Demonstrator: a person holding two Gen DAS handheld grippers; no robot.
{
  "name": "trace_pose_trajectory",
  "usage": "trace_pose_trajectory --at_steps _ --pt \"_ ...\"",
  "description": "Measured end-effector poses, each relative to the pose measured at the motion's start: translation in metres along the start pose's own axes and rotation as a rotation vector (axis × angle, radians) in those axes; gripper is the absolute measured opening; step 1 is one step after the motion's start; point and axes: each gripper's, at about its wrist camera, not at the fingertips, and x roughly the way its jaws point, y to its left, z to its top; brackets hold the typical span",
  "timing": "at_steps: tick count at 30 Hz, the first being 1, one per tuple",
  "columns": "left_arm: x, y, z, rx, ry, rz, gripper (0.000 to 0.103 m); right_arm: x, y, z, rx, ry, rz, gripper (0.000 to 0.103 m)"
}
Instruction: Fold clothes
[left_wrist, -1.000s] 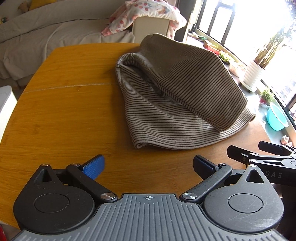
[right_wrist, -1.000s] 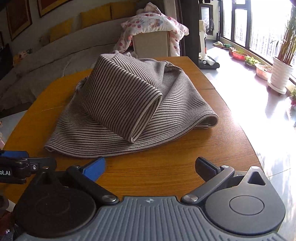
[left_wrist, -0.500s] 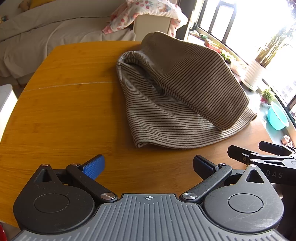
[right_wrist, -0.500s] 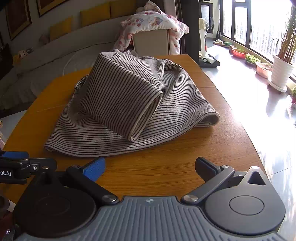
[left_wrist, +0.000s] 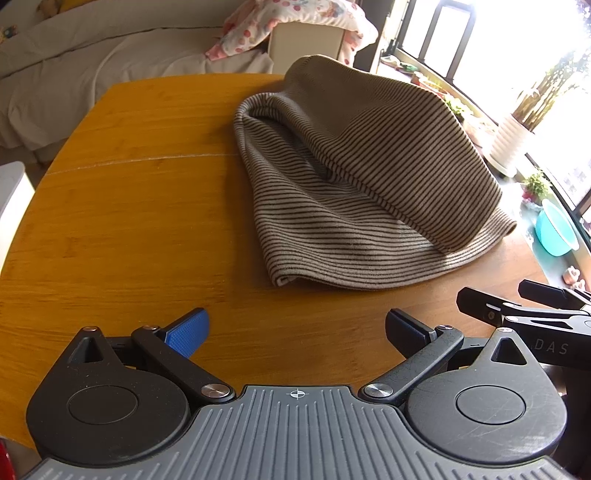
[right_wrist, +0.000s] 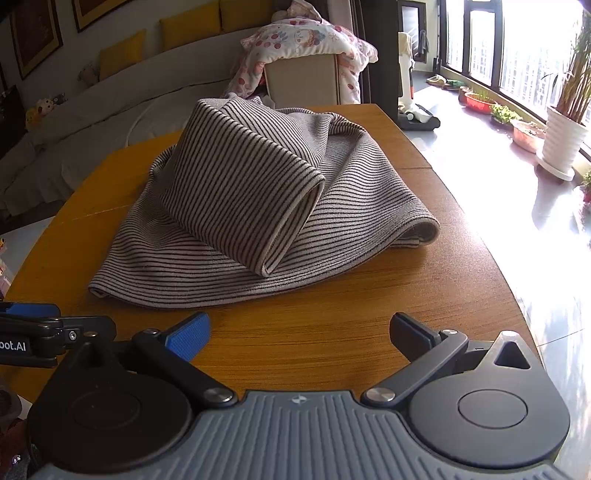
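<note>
A beige garment with thin dark stripes (left_wrist: 354, 192) lies bunched on the round wooden table (left_wrist: 140, 206); in the right wrist view the same garment (right_wrist: 258, 206) shows a rolled fold lying on top of it. My left gripper (left_wrist: 295, 330) is open, hovering near the table's front edge, short of the garment's hem. My right gripper (right_wrist: 299, 334) is open too, empty, just in front of the garment. Each view catches the other gripper at its side edge: the right gripper (left_wrist: 524, 310) and the left gripper (right_wrist: 44, 328).
A cloth-covered sofa (right_wrist: 110, 110) and a chair back draped with a floral blanket (right_wrist: 306, 44) stand behind the table. Potted plants (right_wrist: 565, 122) line the windows on the right, with a teal basin (left_wrist: 556, 232) on the floor. Bare wood lies left of the garment.
Both grippers stay open and have barely moved. The left wrist view has shifted slightly, so the garment sits a bit further right and lower in it.
</note>
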Motion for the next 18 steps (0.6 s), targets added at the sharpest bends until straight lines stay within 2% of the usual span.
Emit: trace_pose_trajectory --at_steps 18 --pt "0.0017 -0.0001 -0.0018 -0.007 0.012 0.003 0.103 0.0025 0.0011 -0.0016 0.003 0.006 0.000 0.103"
